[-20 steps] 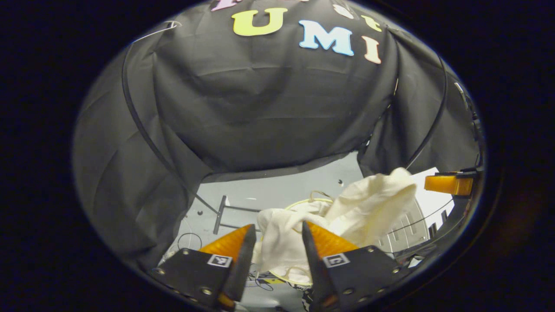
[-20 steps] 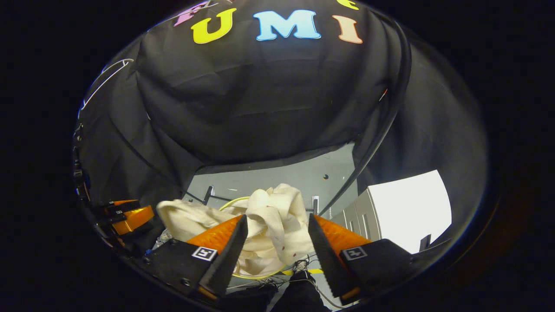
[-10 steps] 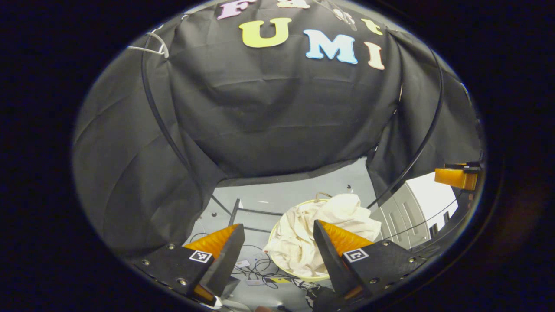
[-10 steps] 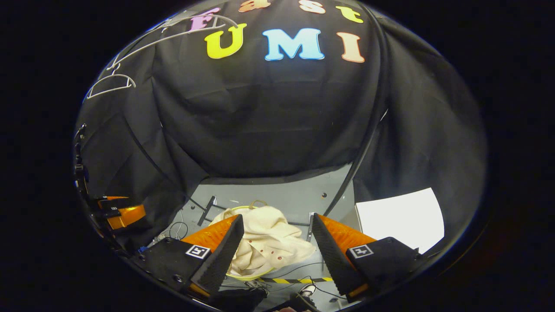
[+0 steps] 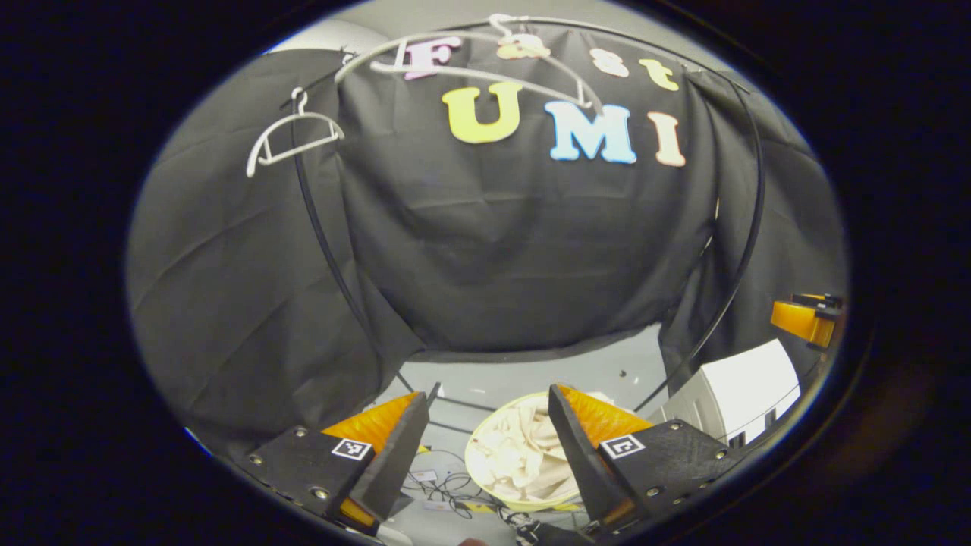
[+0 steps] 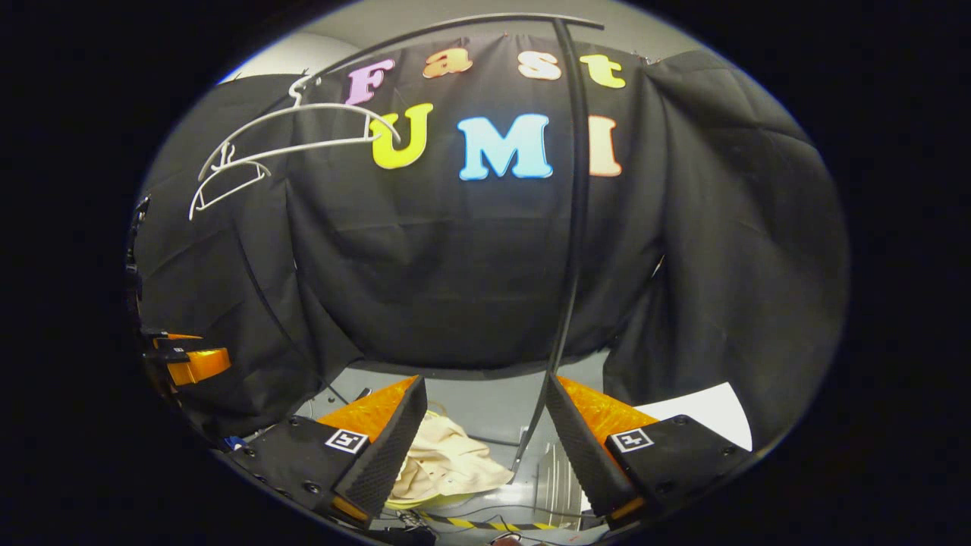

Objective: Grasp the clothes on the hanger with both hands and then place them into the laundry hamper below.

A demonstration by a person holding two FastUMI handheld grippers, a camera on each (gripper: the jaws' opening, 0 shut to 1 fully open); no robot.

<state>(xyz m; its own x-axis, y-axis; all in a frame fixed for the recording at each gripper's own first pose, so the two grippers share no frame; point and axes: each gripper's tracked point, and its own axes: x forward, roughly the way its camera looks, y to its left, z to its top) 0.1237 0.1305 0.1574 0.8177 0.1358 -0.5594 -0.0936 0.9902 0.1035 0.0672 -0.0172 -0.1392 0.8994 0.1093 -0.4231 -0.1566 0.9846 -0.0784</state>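
The grey floor [image 5: 523, 383] carries a yellow-rimmed laundry hamper [image 5: 485, 493], loose cables [image 5: 447, 485] and striped tape [image 6: 485, 523].

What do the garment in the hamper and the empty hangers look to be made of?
Cream garment: soft woven cloth, matte, judging by its crumpled folds. White hangers: thin rods, probably plastic or coated wire; the look leaves it open. Round yellow-rimmed hamper: material unclear.

Plenty of open air is sitting in front of both grippers up here. The bare white hangers [image 5: 292, 140] are dangling off the black rail [image 6: 455, 26] overhead, and the rack's upright pole [image 6: 573, 227] is running straight down through the right gripper view. Down low, the hamper [image 5: 485, 497] with the cream clothes [image 5: 523, 455] and loose floor cables [image 5: 447, 485] are crowding the floor.
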